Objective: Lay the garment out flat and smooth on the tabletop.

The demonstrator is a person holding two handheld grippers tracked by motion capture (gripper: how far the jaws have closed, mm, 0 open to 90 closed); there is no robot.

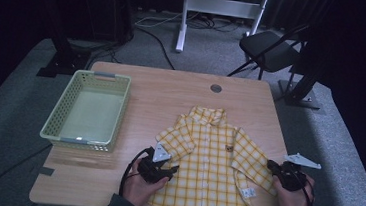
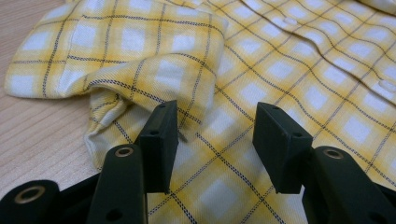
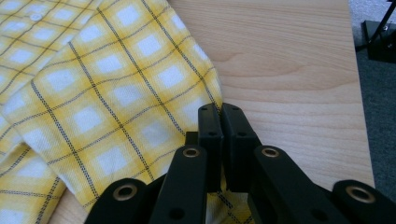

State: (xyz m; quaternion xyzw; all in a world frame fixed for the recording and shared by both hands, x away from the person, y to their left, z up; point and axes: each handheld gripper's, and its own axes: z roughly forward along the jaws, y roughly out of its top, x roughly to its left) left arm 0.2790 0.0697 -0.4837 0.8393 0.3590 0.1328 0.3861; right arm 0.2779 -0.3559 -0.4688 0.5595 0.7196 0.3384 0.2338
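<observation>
Pinching the shirt's (image 1: 211, 160) sleeve edge, the right tool (image 3: 220, 112) is clamped; left tool (image 2: 215, 135) gapes over fabric.

A pale green basket (image 1: 73, 104) sits on the wooden tabletop (image 1: 162, 88); a black folding chair (image 1: 271, 50) stands beyond it.

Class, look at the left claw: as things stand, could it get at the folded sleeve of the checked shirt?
Probably yes. The left claw is open over the shirt, with the folded sleeve lying just ahead of its jaws and nothing between them.
</observation>
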